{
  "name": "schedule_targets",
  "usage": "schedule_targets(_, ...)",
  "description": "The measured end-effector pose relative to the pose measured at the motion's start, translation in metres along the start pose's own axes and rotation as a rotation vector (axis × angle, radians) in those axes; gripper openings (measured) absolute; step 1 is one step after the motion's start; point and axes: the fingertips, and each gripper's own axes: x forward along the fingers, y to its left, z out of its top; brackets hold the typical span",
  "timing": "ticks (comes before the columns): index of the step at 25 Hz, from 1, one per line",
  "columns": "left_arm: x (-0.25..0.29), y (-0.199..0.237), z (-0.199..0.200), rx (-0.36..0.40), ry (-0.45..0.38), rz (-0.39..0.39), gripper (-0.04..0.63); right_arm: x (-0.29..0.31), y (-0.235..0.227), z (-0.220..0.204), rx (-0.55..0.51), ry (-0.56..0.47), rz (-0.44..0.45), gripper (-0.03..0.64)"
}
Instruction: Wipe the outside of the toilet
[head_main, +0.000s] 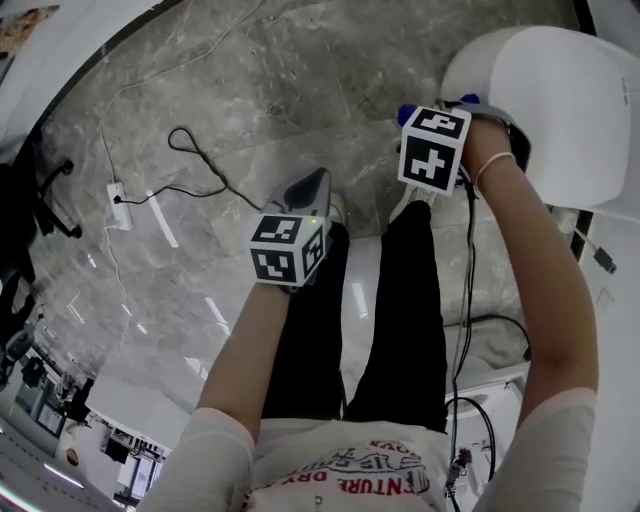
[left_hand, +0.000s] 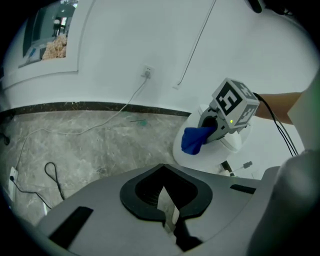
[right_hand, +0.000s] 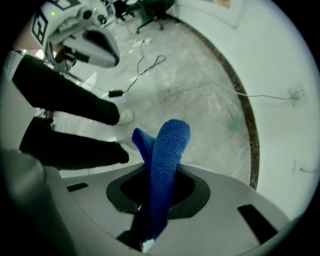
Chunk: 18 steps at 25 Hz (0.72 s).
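The white toilet (head_main: 560, 110) stands at the upper right of the head view. My right gripper (right_hand: 150, 220) is shut on a blue cloth (right_hand: 167, 160), which sticks up out of the jaws. In the left gripper view that cloth (left_hand: 196, 140) hangs in front of the toilet's white side (left_hand: 182, 155); whether it touches is unclear. Its marker cube (head_main: 435, 148) is held right beside the toilet. My left gripper (head_main: 316, 183) is held lower, over the floor in front of the person's black-trousered legs (head_main: 410, 300). Its jaws are shut with nothing between them.
The floor is grey marble (head_main: 250, 90). A power strip (head_main: 118, 200) with a white lead and a looped black cable (head_main: 195, 150) lie at the left. More cables (head_main: 470, 300) hang at the right. A wall socket (left_hand: 147, 72) sits on the white wall.
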Motion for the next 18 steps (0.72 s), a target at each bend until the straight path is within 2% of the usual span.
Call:
schedule_targets(4, -0.011, -0.026, 0.037, 0.075, -0.018, -0.019, 0.006, -0.061, -0.016, -0.007, 0.27, -0.257, -0.166, 0.076)
schedule_targets(8, -0.004, -0.086, 0.093, 0.215, -0.052, -0.074, 0.006, -0.115, -0.023, -0.062, 0.565, -0.452, -0.263, 0.077)
schedule_targets(10, 0.003, -0.131, 0.12, 0.268, -0.066, -0.109, 0.006, -0.137, -0.025, -0.105, 0.666, -0.5, -0.316, 0.077)
schedule_targets(13, 0.016, -0.2, 0.161, 0.303, -0.097, -0.154, 0.006, -0.167, -0.028, -0.182, 0.78, -0.543, -0.423, 0.077)
schedule_targets(18, 0.056, -0.32, 0.214, 0.427, -0.118, -0.231, 0.006, -0.201, -0.011, -0.329, 1.016, -0.589, -0.616, 0.077)
